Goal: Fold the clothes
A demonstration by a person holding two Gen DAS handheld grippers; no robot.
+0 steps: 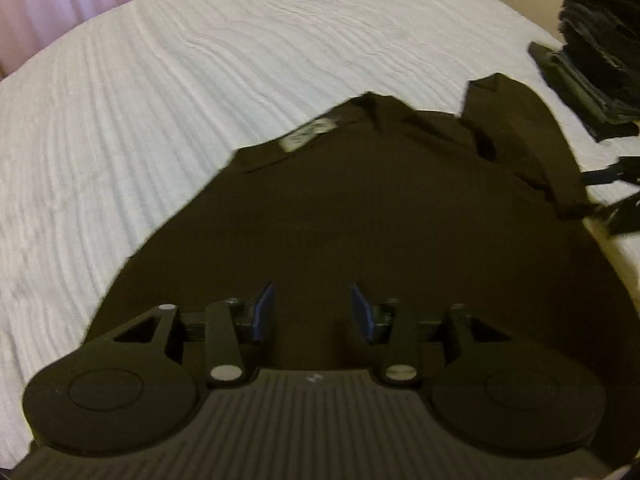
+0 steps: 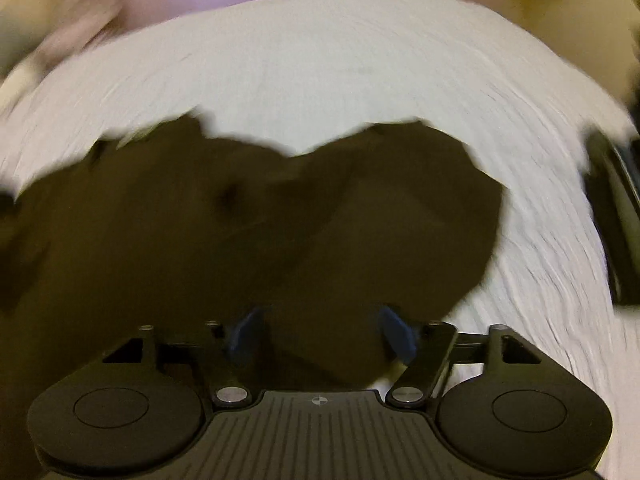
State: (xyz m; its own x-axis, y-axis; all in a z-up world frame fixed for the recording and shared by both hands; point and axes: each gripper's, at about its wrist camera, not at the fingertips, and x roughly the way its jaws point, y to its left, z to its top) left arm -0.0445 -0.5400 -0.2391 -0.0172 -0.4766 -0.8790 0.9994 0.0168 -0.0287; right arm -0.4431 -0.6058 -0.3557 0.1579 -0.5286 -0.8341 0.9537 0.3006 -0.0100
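Observation:
A dark brown shirt (image 1: pixel 360 208) lies on the white bed cover (image 1: pixel 180 100), collar and white neck label (image 1: pixel 308 136) at the far end, one sleeve (image 1: pixel 520 136) stretched to the right. My left gripper (image 1: pixel 314 312) is open over the shirt's near part, blue pads apart and empty. In the blurred right wrist view the same shirt (image 2: pixel 280 220) lies crumpled on the cover (image 2: pixel 340 72). My right gripper (image 2: pixel 320 332) is open over its near edge, with nothing between the pads. My right gripper also shows at the right edge of the left wrist view (image 1: pixel 616 196).
A stack of folded dark clothes (image 1: pixel 600 60) sits at the far right of the bed. A pink curtain (image 1: pixel 60 0) hangs behind the bed. A dark object (image 2: pixel 616 220) stands at the right edge of the right wrist view.

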